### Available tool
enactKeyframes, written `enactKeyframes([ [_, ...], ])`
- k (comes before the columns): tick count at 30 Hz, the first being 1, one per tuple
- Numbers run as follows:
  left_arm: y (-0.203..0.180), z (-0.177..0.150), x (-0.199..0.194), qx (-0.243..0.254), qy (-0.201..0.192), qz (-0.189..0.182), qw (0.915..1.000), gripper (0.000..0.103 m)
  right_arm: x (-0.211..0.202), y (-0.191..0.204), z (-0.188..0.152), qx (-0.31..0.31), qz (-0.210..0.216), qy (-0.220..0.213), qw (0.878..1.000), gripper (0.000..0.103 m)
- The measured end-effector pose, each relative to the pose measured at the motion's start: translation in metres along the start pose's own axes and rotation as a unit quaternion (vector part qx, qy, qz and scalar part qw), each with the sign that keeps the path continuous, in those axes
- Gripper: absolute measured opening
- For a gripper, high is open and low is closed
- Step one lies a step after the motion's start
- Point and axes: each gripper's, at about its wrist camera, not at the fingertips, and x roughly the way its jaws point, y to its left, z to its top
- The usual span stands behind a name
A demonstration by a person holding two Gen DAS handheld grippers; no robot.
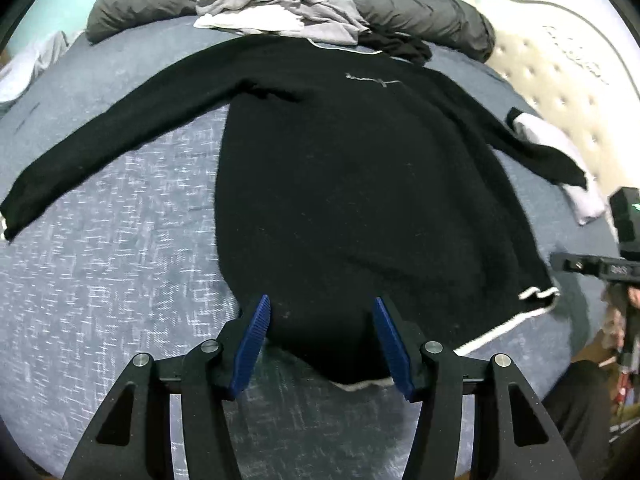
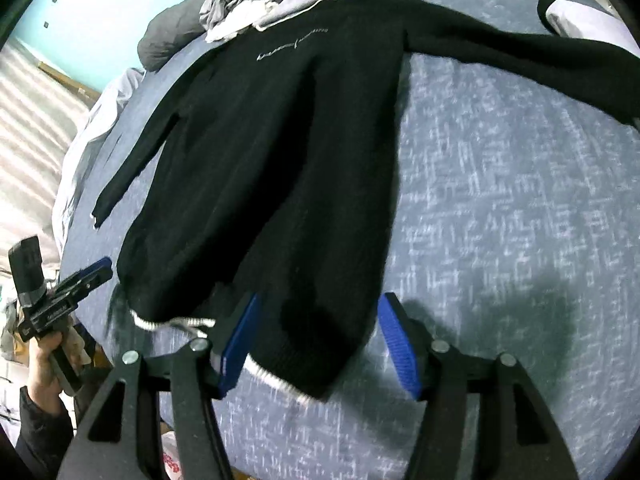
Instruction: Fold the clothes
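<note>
Black knit, a long-sleeved sweater [image 1: 360, 184] lies flat on the blue bed [image 1: 120, 260], its white-trimmed hem at the near edge, sleeves spread. The left tool [image 1: 320, 340] and right tool [image 2: 316, 336] each hang over a hem corner, jaws part open, holding nothing. A good fold likely needs both to pinch the hem evenly and lift together. Only the right wrist view shows the person's hand [image 2: 48, 356]; only the left shows the tufted headboard [image 1: 560, 80]

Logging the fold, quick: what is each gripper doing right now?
Left gripper: open, over the black sweater's hem, holding nothing.
Right gripper: open, over the hem, holding nothing.
</note>
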Motion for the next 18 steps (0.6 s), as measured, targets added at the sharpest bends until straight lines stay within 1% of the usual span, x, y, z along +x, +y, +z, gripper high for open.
enactKeyframes([
  [3, 0.004, 0.001, 0.011, -0.006, 0.009, 0.005, 0.9999, 0.058, 0.004, 0.004, -0.004, -0.006, -0.002, 0.009, 1.0, 0.062],
  [4, 0.006, 0.0, 0.014, -0.009, 0.01, 0.008, 0.9999, 0.057, 0.006, 0.005, -0.005, -0.009, 0.0, 0.011, 1.0, 0.062],
  [5, 0.009, 0.0, 0.017, -0.011, 0.012, 0.01, 0.9998, 0.048, 0.007, 0.006, -0.006, -0.01, 0.001, 0.013, 1.0, 0.062],
  [6, 0.011, -0.001, 0.02, -0.016, 0.015, 0.001, 0.9998, 0.038, 0.008, 0.007, -0.007, -0.011, 0.001, 0.015, 1.0, 0.062],
  [7, 0.013, -0.002, 0.023, -0.019, 0.017, -0.002, 0.9997, 0.018, 0.009, 0.007, -0.007, -0.012, 0.002, 0.017, 1.0, 0.062],
  [8, 0.015, -0.004, 0.025, -0.022, 0.018, -0.004, 0.9996, 0.015, 0.009, 0.009, -0.007, -0.014, 0.004, 0.019, 1.0, 0.062],
  [10, 0.015, -0.004, 0.023, -0.012, 0.013, -0.011, 0.9998, 0.01, 0.01, 0.01, -0.006, -0.015, 0.003, 0.017, 1.0, 0.062],
  [12, 0.016, -0.004, 0.016, -0.008, 0.002, -0.023, 0.9997, 0.008, 0.011, 0.01, -0.005, -0.014, 0.004, 0.017, 1.0, 0.062],
  [15, 0.029, 0.001, -0.008, -0.029, -0.027, -0.052, 0.9979, 0.008, 0.014, 0.012, -0.006, -0.013, 0.007, 0.021, 1.0, 0.062],
  [18, 0.036, 0.006, -0.026, -0.026, -0.04, -0.05, 0.9976, 0.007, 0.019, 0.017, -0.006, -0.019, 0.002, 0.027, 0.999, 0.062],
])
